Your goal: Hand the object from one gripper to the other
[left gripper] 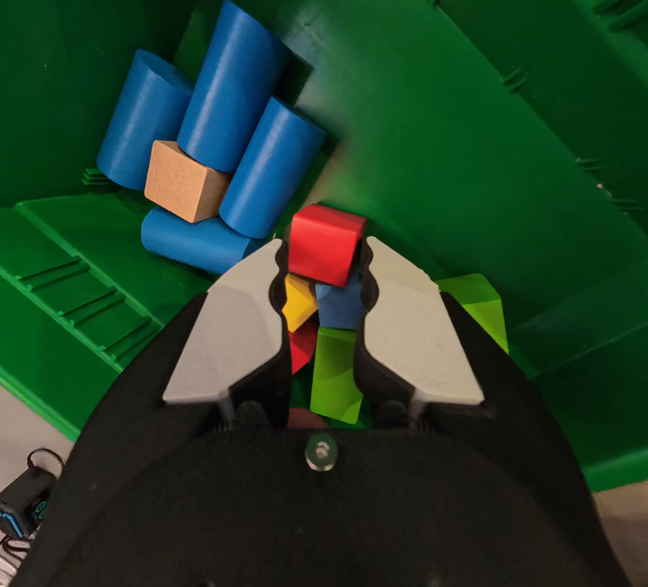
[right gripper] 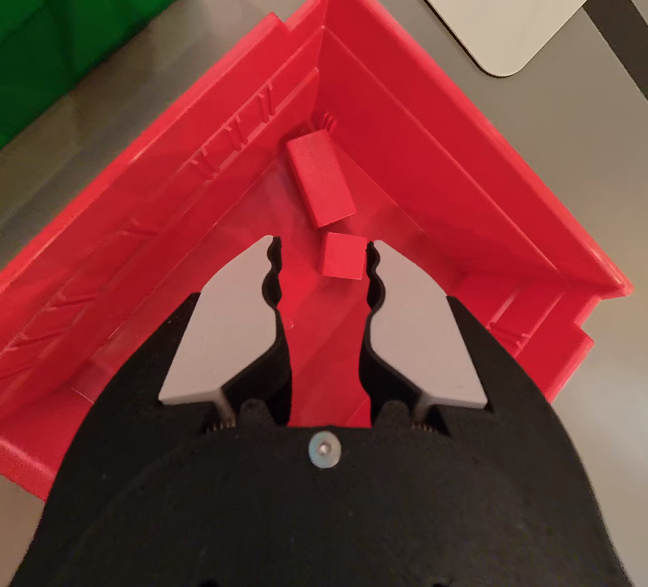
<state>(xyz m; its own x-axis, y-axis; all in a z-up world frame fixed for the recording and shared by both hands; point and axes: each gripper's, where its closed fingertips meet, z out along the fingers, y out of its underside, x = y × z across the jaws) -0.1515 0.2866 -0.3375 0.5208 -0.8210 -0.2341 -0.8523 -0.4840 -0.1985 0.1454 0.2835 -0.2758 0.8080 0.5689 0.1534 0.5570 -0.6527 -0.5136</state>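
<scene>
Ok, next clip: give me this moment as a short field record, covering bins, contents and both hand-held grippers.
left hand-held gripper: over green bin, jaws around red cube; contact unclear
green bin contents: blue cylinders, tan cube, yellow, blue and green blocks
right hand-held gripper: open, over red bin
red bin contents: long red block, small red cube
handover: not visible

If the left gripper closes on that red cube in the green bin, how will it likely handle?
The red cube looks rigid with flat faces, so the left gripper, its jaws open on either side, should hold it squarely. It probably won't roll. It rests atop the yellow block and blue block, so a push may topple it.
</scene>
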